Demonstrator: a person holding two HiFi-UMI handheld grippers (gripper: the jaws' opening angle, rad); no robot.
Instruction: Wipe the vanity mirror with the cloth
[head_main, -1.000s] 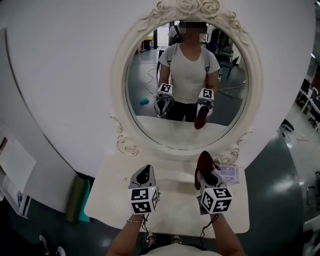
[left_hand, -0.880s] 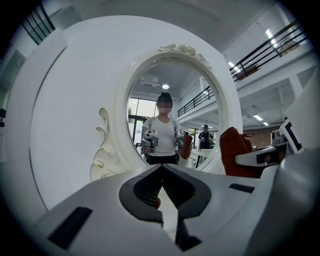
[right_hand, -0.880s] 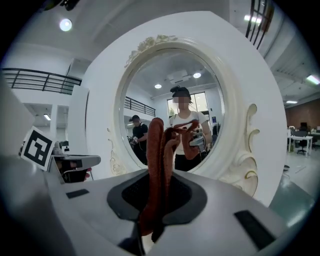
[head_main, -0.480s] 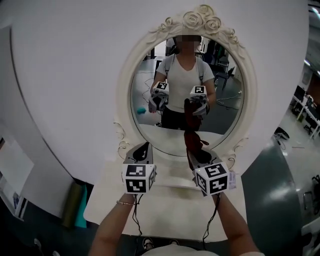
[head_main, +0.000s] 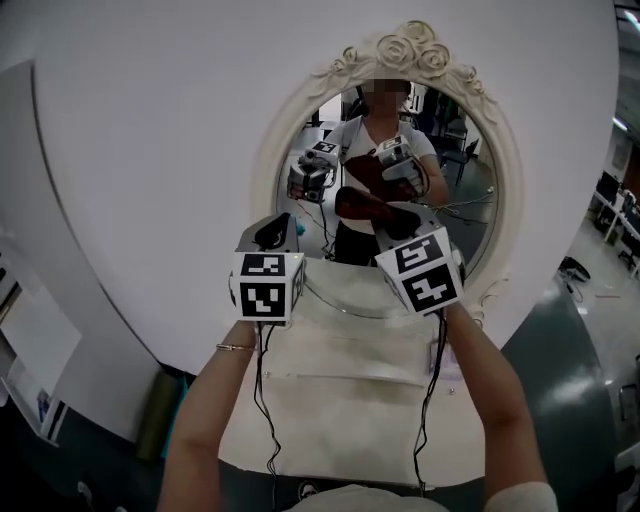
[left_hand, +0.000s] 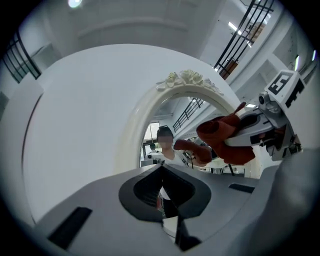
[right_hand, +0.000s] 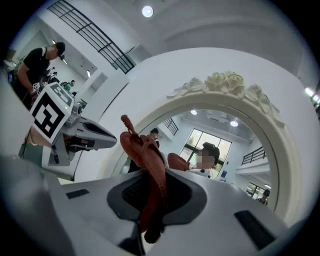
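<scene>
The oval vanity mirror (head_main: 465, 200) in its ornate white frame (head_main: 272, 170) stands straight ahead against a white wall. A dark red cloth (head_main: 380, 212) is clamped in my right gripper (head_main: 400, 228), which is raised in front of the lower middle of the glass. In the right gripper view the cloth (right_hand: 150, 175) hangs bunched from the shut jaws (right_hand: 150, 205), below the frame's rose top (right_hand: 227, 82). My left gripper (head_main: 275, 230) is held up beside it at the frame's left edge, shut and empty (left_hand: 162, 200). I cannot tell if the cloth touches the glass.
The white vanity tabletop (head_main: 340, 400) lies below my arms, with gripper cables hanging over it. A dark green object (head_main: 155, 400) leans by the table's left side. A person (right_hand: 40, 65) stands far off to the left in the right gripper view.
Both grippers have risen from over the tabletop to mirror height. The cloth has gone up with the right gripper and now sits in front of the glass.
</scene>
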